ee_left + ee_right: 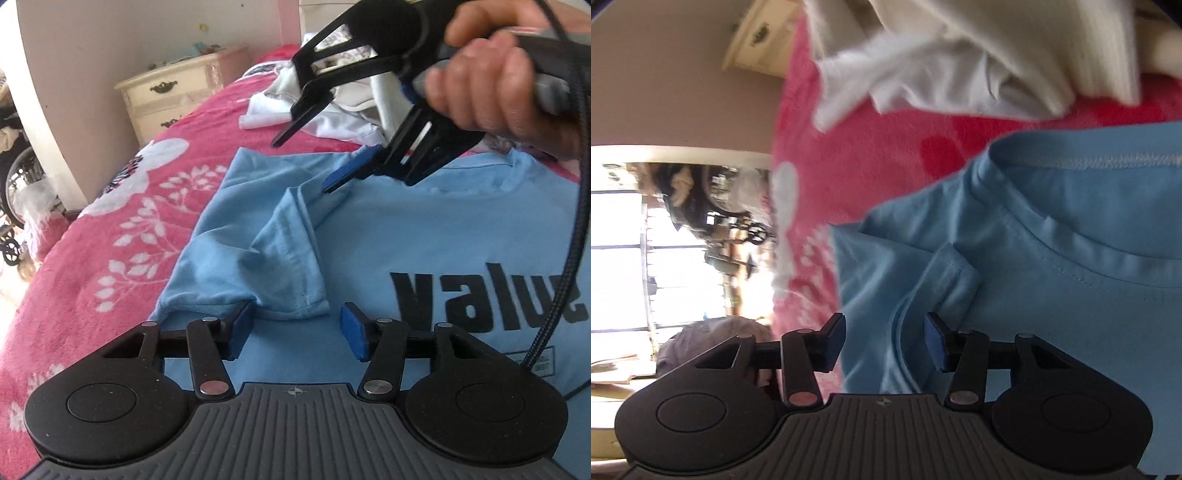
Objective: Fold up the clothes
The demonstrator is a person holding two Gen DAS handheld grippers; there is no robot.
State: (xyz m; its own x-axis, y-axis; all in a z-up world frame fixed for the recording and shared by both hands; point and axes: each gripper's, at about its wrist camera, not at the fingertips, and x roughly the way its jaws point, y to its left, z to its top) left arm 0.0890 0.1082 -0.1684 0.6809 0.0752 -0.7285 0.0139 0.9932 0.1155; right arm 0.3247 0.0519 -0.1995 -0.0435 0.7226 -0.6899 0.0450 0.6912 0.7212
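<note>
Above, your left gripper [297, 330] and right gripper [301, 162] both stood spread, empty, over the light-blue cotton T-shirt's [424, 240] folded sleeve [284, 254]

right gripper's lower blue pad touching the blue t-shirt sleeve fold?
Cannot tell. In the left wrist view, the right gripper is open and its lower pad overlaps the light blue t-shirt, but no contact or gap shows.

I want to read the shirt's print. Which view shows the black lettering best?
The left wrist view: the black lettering lies sharp on the blue T-shirt. The right wrist view shows only the shirt's collar and folded sleeve, no print.
</note>
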